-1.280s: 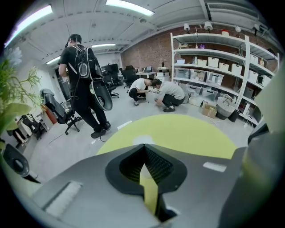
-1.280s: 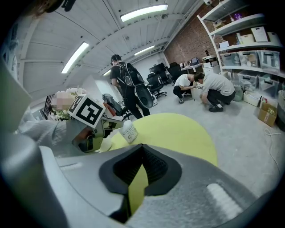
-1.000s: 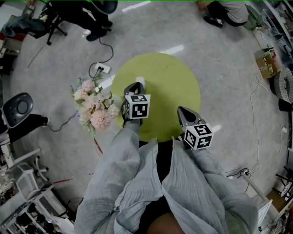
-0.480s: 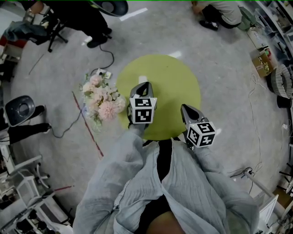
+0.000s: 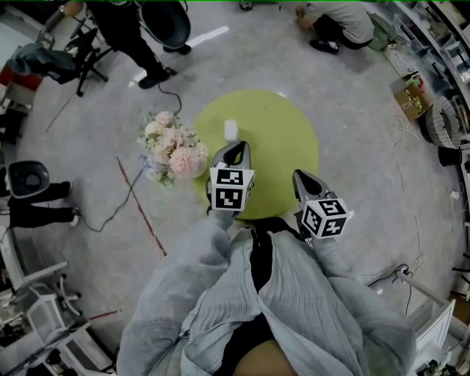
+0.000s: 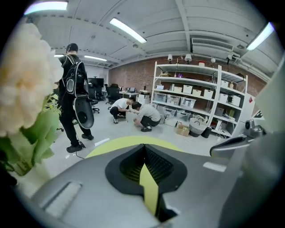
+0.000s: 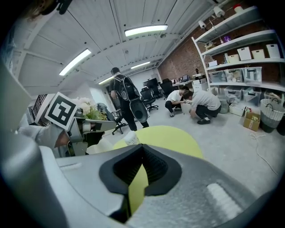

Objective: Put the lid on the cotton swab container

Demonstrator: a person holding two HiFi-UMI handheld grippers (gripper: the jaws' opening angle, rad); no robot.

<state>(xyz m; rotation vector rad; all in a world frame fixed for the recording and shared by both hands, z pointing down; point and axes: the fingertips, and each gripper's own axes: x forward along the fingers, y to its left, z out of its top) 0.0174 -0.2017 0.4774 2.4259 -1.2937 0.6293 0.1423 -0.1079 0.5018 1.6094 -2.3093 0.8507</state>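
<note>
A small white cotton swab container (image 5: 230,130) stands upright on the round yellow-green table (image 5: 279,136), toward its far left side. It also shows in the right gripper view as a white container (image 7: 130,138). I cannot make out a separate lid, or whether one sits on it. My left gripper (image 5: 236,149) hovers just short of the container, shut and empty; in its own view the left gripper (image 6: 143,149) has its jaws together. My right gripper (image 5: 300,177) is over the table's near right edge, and the right gripper (image 7: 141,149) is also shut on nothing.
A bunch of pink and white flowers (image 5: 172,150) stands against the table's left edge, close to my left gripper, and fills the left of the left gripper view (image 6: 22,89). Cables lie on the floor (image 5: 110,209). People (image 5: 334,22) crouch and stand beyond the table; shelving (image 6: 196,102) lines the wall.
My left gripper has drawn back from the white container toward me, so the container now shows apart from its tips. The head view has shifted, with the flowers sitting nearer the table.
</note>
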